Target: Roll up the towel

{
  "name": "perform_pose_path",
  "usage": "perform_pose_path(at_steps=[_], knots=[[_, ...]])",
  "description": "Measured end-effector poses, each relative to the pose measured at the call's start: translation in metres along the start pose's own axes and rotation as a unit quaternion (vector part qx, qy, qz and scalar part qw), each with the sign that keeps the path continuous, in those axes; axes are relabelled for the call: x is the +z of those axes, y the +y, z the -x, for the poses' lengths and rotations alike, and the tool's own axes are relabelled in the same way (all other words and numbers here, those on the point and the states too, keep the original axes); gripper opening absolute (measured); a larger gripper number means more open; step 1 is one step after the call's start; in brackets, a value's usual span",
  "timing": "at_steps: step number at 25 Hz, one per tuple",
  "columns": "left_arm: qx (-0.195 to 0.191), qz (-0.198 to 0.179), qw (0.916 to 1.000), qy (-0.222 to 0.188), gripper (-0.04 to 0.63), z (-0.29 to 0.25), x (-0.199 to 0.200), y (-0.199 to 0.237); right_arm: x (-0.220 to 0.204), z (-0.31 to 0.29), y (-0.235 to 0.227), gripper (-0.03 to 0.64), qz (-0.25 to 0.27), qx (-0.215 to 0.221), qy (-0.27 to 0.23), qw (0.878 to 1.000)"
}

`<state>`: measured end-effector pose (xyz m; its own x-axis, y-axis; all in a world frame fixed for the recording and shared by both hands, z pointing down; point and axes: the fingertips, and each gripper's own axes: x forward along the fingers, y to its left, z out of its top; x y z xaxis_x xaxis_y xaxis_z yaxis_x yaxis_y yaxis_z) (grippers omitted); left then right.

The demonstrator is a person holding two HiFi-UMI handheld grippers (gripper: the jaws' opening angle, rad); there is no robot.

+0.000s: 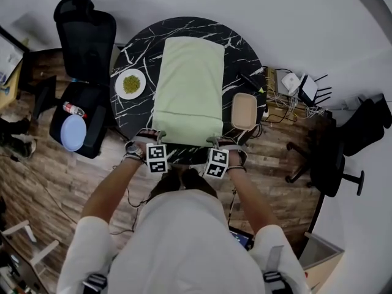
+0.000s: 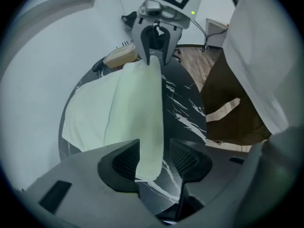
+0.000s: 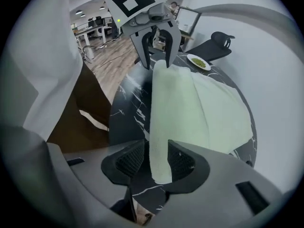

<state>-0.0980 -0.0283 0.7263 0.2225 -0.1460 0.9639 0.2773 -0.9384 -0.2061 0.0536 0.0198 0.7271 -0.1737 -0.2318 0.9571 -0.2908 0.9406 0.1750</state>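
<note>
A pale green towel (image 1: 187,90) lies spread along the round black marble table (image 1: 138,48), its near edge turned over into a narrow fold. Both grippers point steeply down at that near edge: my left gripper (image 1: 158,135) at its left corner, my right gripper (image 1: 213,141) at its right corner. In the left gripper view the folded edge (image 2: 142,122) runs between the jaws of my left gripper (image 2: 154,158), with a gap beside the right pad (image 2: 186,159). In the right gripper view the fold (image 3: 164,108) passes between the jaws of my right gripper (image 3: 156,159), with a slim gap at the left pad (image 3: 130,159).
A white plate of green food (image 1: 130,83) sits left of the towel and a beige container (image 1: 244,110) right of it. A black office chair (image 1: 86,41) with a blue disc (image 1: 73,132) stands at left. Another chair (image 1: 331,158) and cables (image 1: 300,87) are at right.
</note>
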Motion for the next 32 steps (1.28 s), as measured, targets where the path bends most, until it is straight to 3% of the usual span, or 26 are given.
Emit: perform_pose_path(at_steps=[6,11,12,13,20,26,32], knots=[[-0.015,0.032,0.9989,0.032,0.119,-0.022,-0.015,-0.011,-0.010,-0.021,0.003,0.078,-0.012,0.011,0.031,0.999],[-0.018,0.036,0.9982,0.043,0.082,-0.027,-0.018,-0.015,-0.012,-0.027,0.005,0.064,-0.005,0.016,0.044,0.999],[-0.014,0.036,0.9984,0.042,0.032,-0.026,-0.018,-0.014,-0.012,-0.026,0.004,0.012,-0.003,0.009,0.043,0.999],[-0.011,0.037,0.9984,0.040,0.017,-0.025,-0.018,-0.013,-0.011,-0.024,0.003,0.011,-0.004,0.004,0.040,0.999],[-0.017,0.047,0.9986,0.017,0.011,-0.009,-0.021,-0.018,-0.004,-0.005,0.006,0.008,-0.017,-0.001,0.012,1.000],[-0.072,0.039,0.9966,-0.010,0.011,0.022,-0.016,-0.073,0.001,0.027,0.058,0.006,-0.021,0.051,-0.012,0.998],[-0.161,0.034,0.9862,-0.021,0.011,0.054,-0.009,-0.147,0.005,0.056,0.138,0.006,-0.042,0.139,-0.018,0.989]])
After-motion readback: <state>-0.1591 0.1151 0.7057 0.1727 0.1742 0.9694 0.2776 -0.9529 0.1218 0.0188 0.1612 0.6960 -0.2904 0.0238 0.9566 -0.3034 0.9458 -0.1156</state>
